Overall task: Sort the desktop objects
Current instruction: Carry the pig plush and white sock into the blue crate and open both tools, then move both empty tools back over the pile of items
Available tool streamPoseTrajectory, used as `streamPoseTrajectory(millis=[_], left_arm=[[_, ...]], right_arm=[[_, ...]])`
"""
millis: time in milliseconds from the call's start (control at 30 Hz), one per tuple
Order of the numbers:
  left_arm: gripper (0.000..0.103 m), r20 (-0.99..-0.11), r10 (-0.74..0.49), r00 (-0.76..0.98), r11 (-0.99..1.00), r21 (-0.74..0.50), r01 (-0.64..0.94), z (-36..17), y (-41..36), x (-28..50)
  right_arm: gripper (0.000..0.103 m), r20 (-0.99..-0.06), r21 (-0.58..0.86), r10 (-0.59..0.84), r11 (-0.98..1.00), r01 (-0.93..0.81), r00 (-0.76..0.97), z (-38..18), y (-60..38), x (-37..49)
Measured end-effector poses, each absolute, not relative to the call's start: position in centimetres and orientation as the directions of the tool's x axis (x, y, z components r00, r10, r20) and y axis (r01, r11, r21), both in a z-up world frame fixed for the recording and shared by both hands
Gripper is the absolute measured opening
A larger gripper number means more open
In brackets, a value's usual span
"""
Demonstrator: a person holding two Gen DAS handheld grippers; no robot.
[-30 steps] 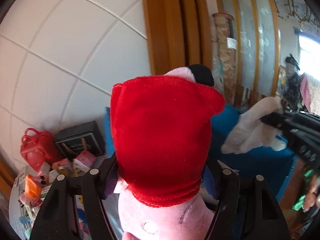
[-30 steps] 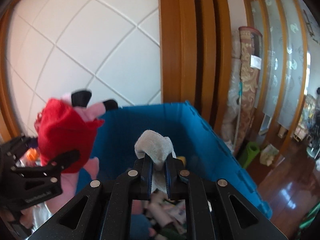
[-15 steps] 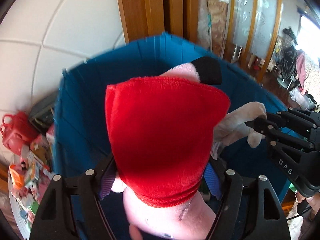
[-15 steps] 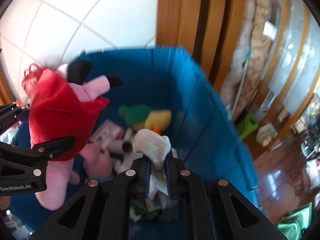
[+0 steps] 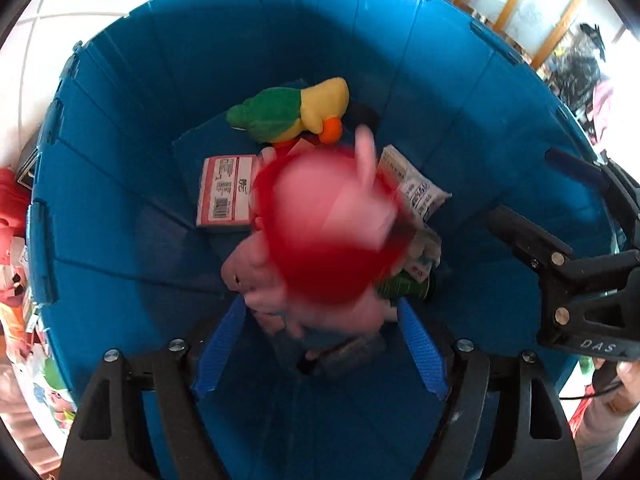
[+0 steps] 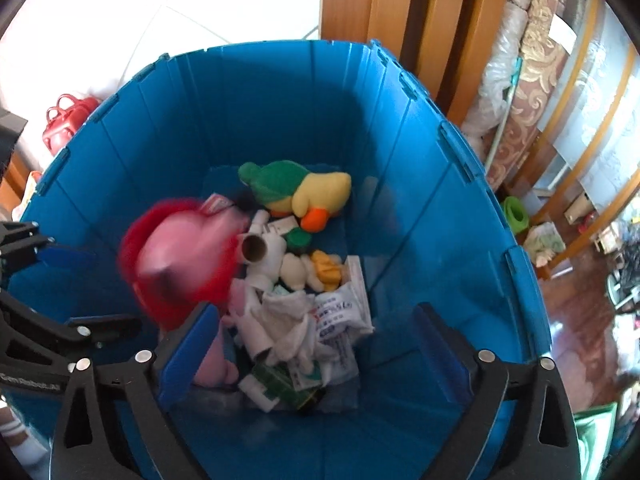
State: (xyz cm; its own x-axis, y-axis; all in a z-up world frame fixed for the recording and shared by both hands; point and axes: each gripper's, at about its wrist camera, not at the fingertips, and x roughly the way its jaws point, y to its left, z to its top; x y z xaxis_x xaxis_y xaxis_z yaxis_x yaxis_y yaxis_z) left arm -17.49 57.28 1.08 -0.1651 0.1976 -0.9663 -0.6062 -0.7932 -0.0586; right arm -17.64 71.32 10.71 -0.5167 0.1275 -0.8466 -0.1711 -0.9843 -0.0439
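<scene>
Blue bin (image 6: 280, 112) under both grippers. Left gripper (image 5: 320, 344) wide, blurry pink plush in red dress (image 5: 328, 236) loose inside the bin. Right gripper (image 6: 316, 344) just sprang wide, pale cloth (image 6: 292, 320) on the pile near a plush duck (image 6: 300, 192).

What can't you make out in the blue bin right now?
- Red-and-pink plush toy: motion-blurred in both wrist views; resting or falling unclear.
- Items under it in the blue plastic bin: hidden, left wrist view.
- White printed packets: text too small, right wrist view.
</scene>
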Motion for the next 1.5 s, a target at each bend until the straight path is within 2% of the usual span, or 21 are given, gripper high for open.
streamPoseTrajectory(millis=[133, 233, 367, 500, 633, 733, 933, 1133, 1233, 1333, 1500], left_arm=[[0.078, -0.952, 0.199, -0.234, -0.786, -0.013, -0.618, 2.7, 56.4, -17.1], [0.078, -0.943, 0.23, -0.24, -0.792, -0.038, -0.61, 3.7, 55.5, -17.1], [0.078, -0.902, 0.261, -0.343, -0.797, -0.001, -0.604, 5.3, 53.9, -16.1], [0.078, -0.803, 0.325, -0.499, -0.829, 0.011, -0.559, 7.5, 50.4, -15.0], [0.078, -0.665, 0.379, -0.643, -0.88, -0.044, -0.474, 10.1, 44.2, -13.7], [0.078, -0.621, 0.334, -0.709, -0.919, -0.048, -0.391, 10.3, 39.4, -13.7], [0.078, -0.576, 0.104, -0.811, -0.987, 0.039, -0.154, 8.1, 28.2, -13.8], [0.078, -0.645, -0.019, -0.764, -1.0, 0.008, 0.018, 3.3, 14.9, -14.3], [0.078, -0.693, -0.091, -0.715, -0.995, 0.036, 0.091, -0.2, 8.9, -14.4], [0.078, -0.743, -0.144, -0.653, -0.987, 0.061, 0.149, -4.0, 3.9, -14.2], [0.078, -0.826, -0.167, -0.538, -0.965, 0.024, 0.263, -11.1, -5.2, -13.7]], right_arm=[[0.102, -0.84, -0.04, 0.136, -0.981, -0.191, -0.525, 11.2, 71.5, -17.0], [0.102, -0.836, -0.038, 0.142, -0.979, -0.202, -0.53, 11.8, 71.0, -16.4], [0.103, -0.813, -0.043, 0.157, -0.976, -0.212, -0.561, 13.5, 69.7, -15.5], [0.103, -0.751, -0.047, 0.169, -0.978, -0.204, -0.638, 16.2, 67.0, -14.4], [0.103, -0.671, -0.004, 0.127, -0.986, -0.168, -0.731, 18.7, 63.0, -13.9], [0.103, -0.612, -0.001, 0.098, -0.992, -0.123, -0.784, 19.6, 59.0, -14.3], [0.103, -0.553, 0.038, -0.014, -0.999, -0.008, -0.833, 19.5, 50.6, -16.4], [0.103, -0.563, 0.102, -0.154, -0.988, 0.117, -0.812, 18.5, 41.9, -19.5], [0.103, -0.596, 0.132, -0.199, -0.98, 0.149, -0.778, 16.6, 37.9, -21.8], [0.103, -0.651, 0.16, -0.232, -0.973, 0.168, -0.723, 13.4, 34.2, -24.5], [0.103, -0.755, 0.172, -0.219, -0.976, 0.136, -0.618, 6.5, 30.1, -27.8]])
